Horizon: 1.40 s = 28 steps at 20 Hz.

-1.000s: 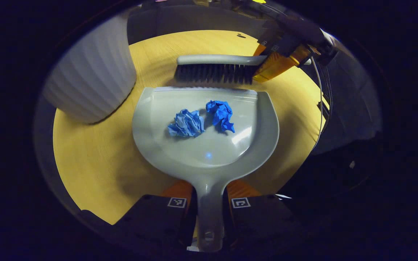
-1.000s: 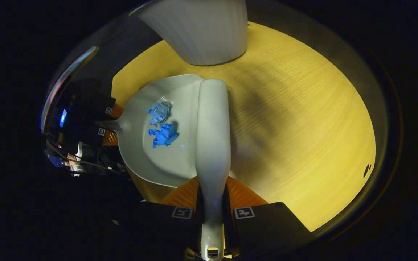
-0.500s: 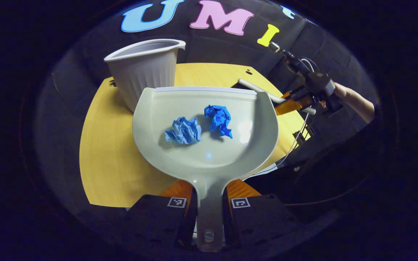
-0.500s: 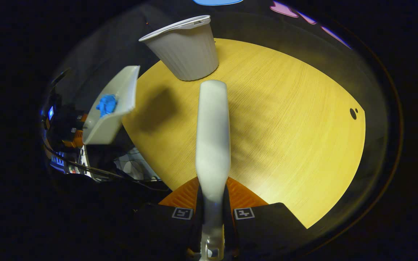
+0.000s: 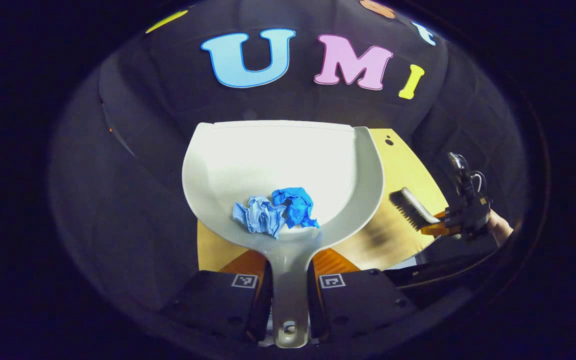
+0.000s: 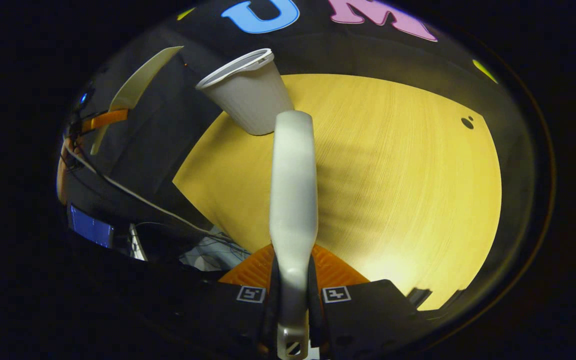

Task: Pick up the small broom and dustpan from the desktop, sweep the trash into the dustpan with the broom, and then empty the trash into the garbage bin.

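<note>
Between the jaws of the left gripper (image 5: 289, 267), the handle of the dustpan (image 5: 268, 160) is being pinched from both sides, and the pan is being held up in the air with its scoop facing the camera in the left gripper view. Its open front edge is pointing up toward the booth's dark wall. Two crumpled pieces of blue paper (image 5: 275, 214) are lying together in the pan, touching each other, down at the deep end just above the handle. Behind and below the pan, a part of the yellow wooden counter (image 5: 403, 165) is showing at the right.

Farther off at the right of the same view, the right gripper (image 5: 435, 230) is holding the small broom (image 5: 410, 207) over the counter, its dark bristles facing down and to the left.

Along the middle of the right gripper view, the broom's pale back (image 6: 293, 190) is stretching forward, and the jaws of the right gripper (image 6: 293, 280) are pressing on both sides of its handle. Beyond the broom's tip, the ribbed white garbage bin (image 6: 250, 95) is standing on the counter (image 6: 408, 190) near its far left edge, its mouth open. At the upper left of this view, the dustpan (image 6: 140, 80) is showing edge-on, raised well above the counter and apart from the bin, with the left gripper (image 6: 103, 120) behind it.
</note>
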{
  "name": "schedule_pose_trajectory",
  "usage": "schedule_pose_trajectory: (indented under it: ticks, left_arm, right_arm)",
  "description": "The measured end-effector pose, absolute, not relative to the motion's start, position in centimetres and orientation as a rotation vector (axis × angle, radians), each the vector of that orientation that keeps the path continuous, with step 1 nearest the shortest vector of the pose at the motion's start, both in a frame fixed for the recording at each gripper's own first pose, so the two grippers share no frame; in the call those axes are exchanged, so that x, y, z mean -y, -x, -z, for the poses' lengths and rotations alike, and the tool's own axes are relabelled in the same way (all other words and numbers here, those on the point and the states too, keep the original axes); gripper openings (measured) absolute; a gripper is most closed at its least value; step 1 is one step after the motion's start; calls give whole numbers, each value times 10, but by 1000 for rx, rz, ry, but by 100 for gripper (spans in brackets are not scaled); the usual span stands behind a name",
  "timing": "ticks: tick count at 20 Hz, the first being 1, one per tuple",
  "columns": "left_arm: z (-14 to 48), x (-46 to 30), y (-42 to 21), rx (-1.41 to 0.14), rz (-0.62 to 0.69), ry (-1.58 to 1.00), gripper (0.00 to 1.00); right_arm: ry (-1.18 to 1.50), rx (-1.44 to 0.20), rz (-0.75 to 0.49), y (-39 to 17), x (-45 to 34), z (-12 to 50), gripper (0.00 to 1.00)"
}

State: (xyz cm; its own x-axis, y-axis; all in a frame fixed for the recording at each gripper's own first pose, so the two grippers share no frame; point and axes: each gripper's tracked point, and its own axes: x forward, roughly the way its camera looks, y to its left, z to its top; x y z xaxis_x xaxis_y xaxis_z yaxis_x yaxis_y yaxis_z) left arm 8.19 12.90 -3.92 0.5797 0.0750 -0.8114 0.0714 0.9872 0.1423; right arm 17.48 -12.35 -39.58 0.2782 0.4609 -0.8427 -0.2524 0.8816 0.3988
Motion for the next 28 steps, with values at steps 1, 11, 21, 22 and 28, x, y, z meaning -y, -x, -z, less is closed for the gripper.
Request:
schedule_pose_trajectory:
  ticks: [1, 11, 21, 22, 28]
  left_arm:
    - [43, -136, -102, -983, -34, -199, 28]
    - [75, -77, -173, -1254, -139, -770, 29]
    - [123, -21, -158, -1235, -165, -1206, 29]
    - [129, -24, -152, -1214, -167, -1187, 29]
    - [99, -18, -137, -933, -219, -998, 28]
  right_arm:
    - [-223, -1184, -469, -176, 128, 394, 27]
    - [-381, -1155, -236, -130, 173, 413, 27]
    - [-490, -1115, -99, -140, 201, 425, 27]
    - [-479, -1119, -107, -140, 199, 426, 27]
    - [-428, -1141, -161, -163, 185, 423, 27]
